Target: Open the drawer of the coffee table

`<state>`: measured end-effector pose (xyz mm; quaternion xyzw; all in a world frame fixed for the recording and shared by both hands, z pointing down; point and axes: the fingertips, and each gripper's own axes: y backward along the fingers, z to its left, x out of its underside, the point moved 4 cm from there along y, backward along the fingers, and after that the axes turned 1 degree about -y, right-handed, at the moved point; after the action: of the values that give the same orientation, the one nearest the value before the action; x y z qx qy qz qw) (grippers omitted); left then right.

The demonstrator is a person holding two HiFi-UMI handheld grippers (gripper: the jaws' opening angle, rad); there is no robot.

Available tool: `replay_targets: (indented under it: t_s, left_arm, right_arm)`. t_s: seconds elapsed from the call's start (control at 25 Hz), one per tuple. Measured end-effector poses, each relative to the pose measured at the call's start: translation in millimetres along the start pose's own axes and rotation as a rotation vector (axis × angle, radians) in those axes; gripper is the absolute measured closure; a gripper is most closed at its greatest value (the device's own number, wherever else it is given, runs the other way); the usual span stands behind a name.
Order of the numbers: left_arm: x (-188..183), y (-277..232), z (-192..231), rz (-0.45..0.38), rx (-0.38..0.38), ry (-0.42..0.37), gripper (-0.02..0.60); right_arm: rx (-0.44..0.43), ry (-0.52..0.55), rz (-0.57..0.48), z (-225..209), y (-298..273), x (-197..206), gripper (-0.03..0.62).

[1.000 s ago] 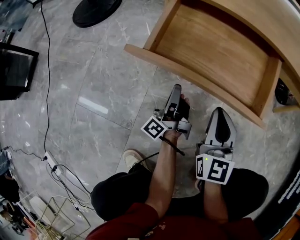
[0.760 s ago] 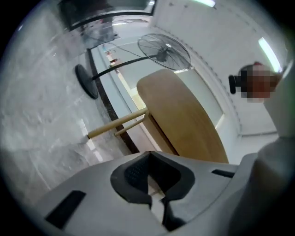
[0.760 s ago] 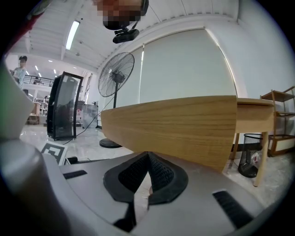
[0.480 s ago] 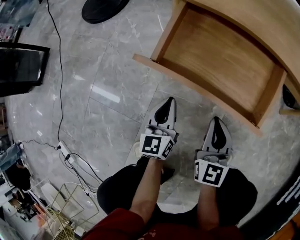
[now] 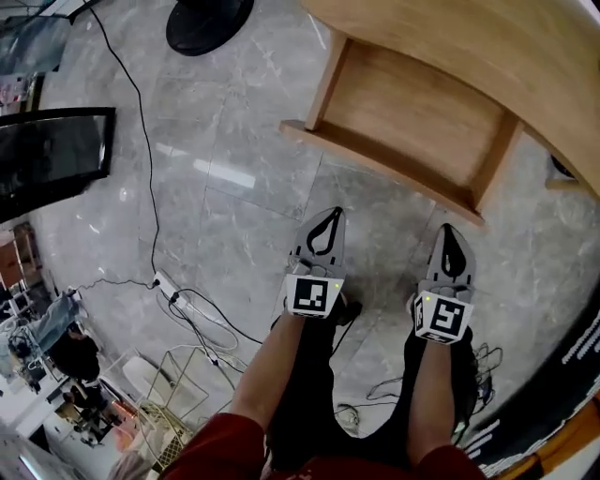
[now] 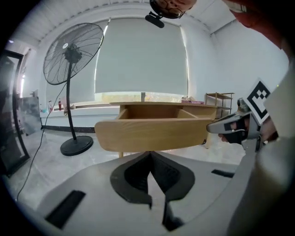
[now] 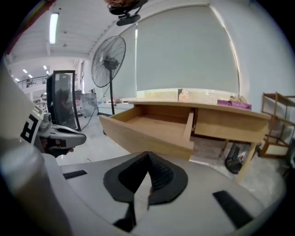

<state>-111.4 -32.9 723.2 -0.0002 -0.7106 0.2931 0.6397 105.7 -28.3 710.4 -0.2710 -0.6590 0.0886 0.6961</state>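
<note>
Coffee table (image 5: 487, 47) has its drawer (image 5: 412, 122) pulled well out, so looks done imo: just hold the left gripper (image 5: 330, 217) and right gripper (image 5: 449, 234), both pinched shut on nothing, further out from the table, clear of everything.

The floor (image 5: 234, 216) is grey stone. A wood table (image 5: 487, 47) and a fan base (image 5: 208, 21) stand on it. A cord (image 5: 151, 187), a plug strip (image 5: 169, 286) and a wire basket (image 5: 183, 394) lie there.

Open lab-like workspace: grey marble floor (image 5: 225, 216), power strip (image 5: 167, 286) with trailing cables (image 5: 142, 112), pedestal fan (image 6: 69, 55), black monitor (image 5: 47, 155), blind-covered window (image 6: 140, 55).
</note>
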Motion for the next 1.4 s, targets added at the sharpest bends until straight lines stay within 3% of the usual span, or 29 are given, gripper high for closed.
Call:
replay_targets:
  t_s: [0.24, 0.44, 0.52, 0.92, 1.0, 1.28, 1.4]
  left_arm:
    - [-85.0, 42.5, 4.5, 0.057, 0.004, 0.122, 0.575]
    - [-171.5, 82.0, 9.9, 0.098, -0.027, 0.134, 0.575]
    - [-204.8, 90.6, 8.7, 0.112, -0.052, 0.176, 0.575]
    - [-350.7, 152.1, -7.8, 0.089, -0.050, 0.269, 0.575]
    - [-376.8, 160.8, -10.8, 0.084, -0.047, 0.262, 0.575]
    - [-457.4, 195.9, -21.3, 0.032, -0.021, 0.124, 0.575]
    - [-490.2, 210.0, -14.7, -0.011, -0.033, 0.114, 0.575]
  right_arm:
    - [-0.010, 0.049, 0.002, -9.1, 43.6, -94.5, 0.599]
    - [-0.029, 0.044, 0.035, -7.9, 92.9, -174.6, 0.599]
    - [-0.047, 0.053, 0.036, -12.0, 109.1, -205.0, 0.599]
    - [-0.091, 0.078, -0.014, -21.5, 192.2, -345.2, 0.599]
    - [-0.092, 0.079, -0.038, -24.3, 204.4, -370.5, 0.599]
    - [-0.038, 0.100, -0.130, -31.5, 247.6, -447.9, 0.599]
    - [-0.034, 0.105, -0.175, -30.7, 263.0, -481.3, 0.599]
